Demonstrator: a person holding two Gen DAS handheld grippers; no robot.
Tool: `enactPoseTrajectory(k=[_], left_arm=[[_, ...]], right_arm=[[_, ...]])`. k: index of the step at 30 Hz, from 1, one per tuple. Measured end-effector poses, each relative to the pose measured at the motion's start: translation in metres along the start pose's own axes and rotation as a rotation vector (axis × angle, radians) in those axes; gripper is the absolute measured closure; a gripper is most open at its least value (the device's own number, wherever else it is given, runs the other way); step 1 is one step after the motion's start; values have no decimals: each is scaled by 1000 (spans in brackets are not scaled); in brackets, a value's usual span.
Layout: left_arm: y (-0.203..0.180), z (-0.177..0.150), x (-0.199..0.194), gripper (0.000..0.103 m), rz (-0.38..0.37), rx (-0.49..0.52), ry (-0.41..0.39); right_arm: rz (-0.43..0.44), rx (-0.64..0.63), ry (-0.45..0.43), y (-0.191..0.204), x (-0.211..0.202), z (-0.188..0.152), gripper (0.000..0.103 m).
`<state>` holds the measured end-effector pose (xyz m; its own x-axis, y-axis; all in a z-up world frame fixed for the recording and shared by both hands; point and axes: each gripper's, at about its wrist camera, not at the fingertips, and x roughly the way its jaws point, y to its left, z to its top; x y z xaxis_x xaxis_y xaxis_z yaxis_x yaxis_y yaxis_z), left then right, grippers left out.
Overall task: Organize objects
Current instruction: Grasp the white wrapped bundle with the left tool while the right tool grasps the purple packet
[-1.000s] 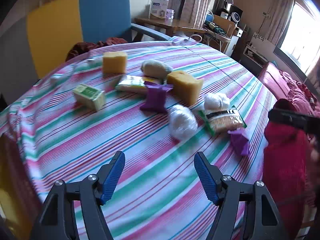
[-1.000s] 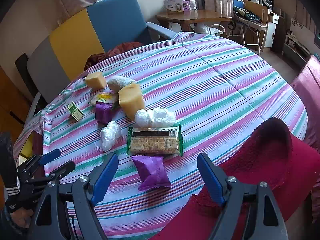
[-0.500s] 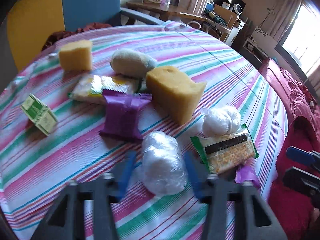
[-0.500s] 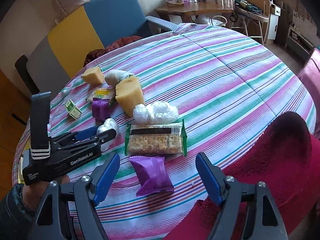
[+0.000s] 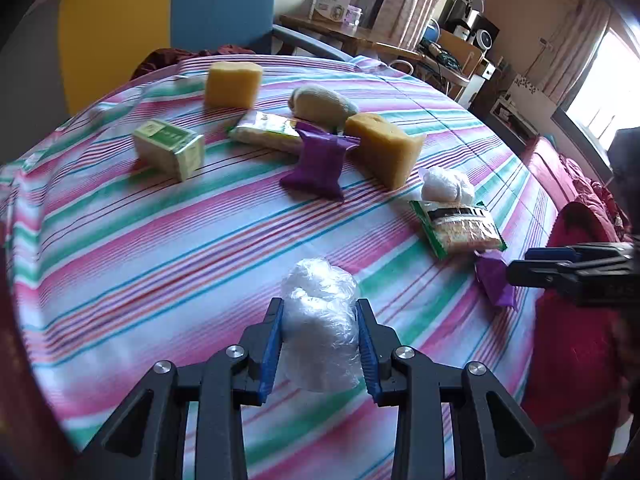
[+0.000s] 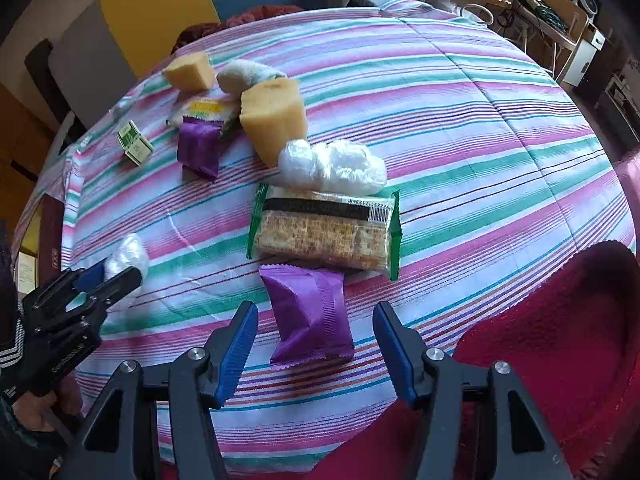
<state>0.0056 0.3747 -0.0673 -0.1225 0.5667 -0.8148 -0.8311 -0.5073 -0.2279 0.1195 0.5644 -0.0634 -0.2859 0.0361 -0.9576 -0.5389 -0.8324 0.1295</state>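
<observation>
My left gripper (image 5: pixel 319 316) is shut on a clear plastic-wrapped white bundle (image 5: pixel 320 328) and holds it near the table's front left; it also shows in the right wrist view (image 6: pixel 116 274), with the bundle (image 6: pixel 127 256). My right gripper (image 6: pixel 314 320) is open, its jaws on either side of a purple packet (image 6: pixel 310 316) lying on the striped tablecloth (image 6: pixel 460 120). A cracker pack (image 6: pixel 324 232), another white bundle (image 6: pixel 332 166), two yellow sponges (image 6: pixel 274 114) (image 6: pixel 188 72), a second purple packet (image 6: pixel 200 146) and a green box (image 6: pixel 135 143) lie beyond.
A rolled grey cloth (image 6: pixel 244 74) and a yellow-green packet (image 6: pixel 204 112) lie among the objects. A red cushion (image 6: pixel 560 340) sits at the table's near right edge. A blue and yellow chair (image 5: pixel 168 20) stands behind the table.
My left gripper moved in, shut on the white bundle and pulled it back toward the table's front left. My right gripper moved forward so the purple packet lies between its open jaws.
</observation>
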Motion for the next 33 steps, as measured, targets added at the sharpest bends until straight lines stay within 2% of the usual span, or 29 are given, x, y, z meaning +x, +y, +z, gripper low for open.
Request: enactPoseTrajectory(k=[8,17,19,20,26,33], left_arm=[[13,-29,-47,68,-3,-18,-58],[23,-49,-78,68,-15,-44,-98],[26,-52,-84,68,-16,-52,-107],[27,-53,-88,68,-17,-56,-113],[42,-62,-114,68,-12,-93,-156],[79,-84,-144,68,34,-199,-187]], right_arm=[[-53,-24,81,5,12,3,42],[-70,-50,179,16,34,17,42],[-87,-69,187,20,38,19,53],[-93,-73,197,21,42,19,62],[-96,-152,136,48,34,14,66],[68,-272,-10,118,19,9,66]])
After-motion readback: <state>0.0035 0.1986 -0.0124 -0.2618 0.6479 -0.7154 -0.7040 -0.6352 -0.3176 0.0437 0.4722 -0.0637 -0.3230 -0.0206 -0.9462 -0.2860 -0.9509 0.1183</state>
